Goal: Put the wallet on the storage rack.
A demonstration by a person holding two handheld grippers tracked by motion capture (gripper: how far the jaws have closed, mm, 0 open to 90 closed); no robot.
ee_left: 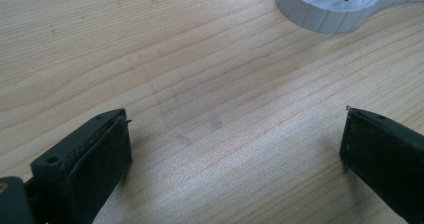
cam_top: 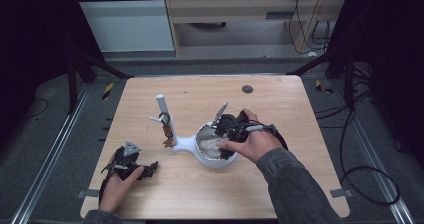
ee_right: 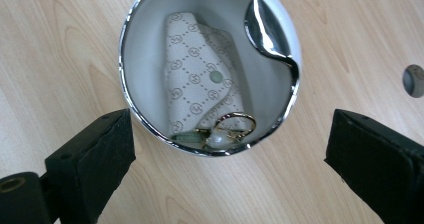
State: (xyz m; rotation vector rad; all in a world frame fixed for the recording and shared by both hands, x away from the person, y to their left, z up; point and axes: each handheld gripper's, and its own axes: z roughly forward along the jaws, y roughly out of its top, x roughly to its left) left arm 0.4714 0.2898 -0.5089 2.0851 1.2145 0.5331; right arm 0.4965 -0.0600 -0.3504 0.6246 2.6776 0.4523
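Right gripper view: looks straight down into bowl (ee_right: 210, 69), pouch (ee_right: 202, 79) lying lengthwise inside, key ring (ee_right: 232, 124) at its near end. Right hand-held gripper (ee_right: 227, 149) spread wide, empty, directly above. Left hand-held gripper (ee_left: 235, 149) also wide open, empty, low near desk (cam_top: 280, 109) front-left corner.

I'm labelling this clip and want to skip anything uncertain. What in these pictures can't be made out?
- High view: the right tool and hand cover part of the bowl; its contents are a pale blur.
- Right tool view: the pouch lower end and key ring sit behind the bowl's rim.
- Left tool view: the white stand is cut off by the top edge.
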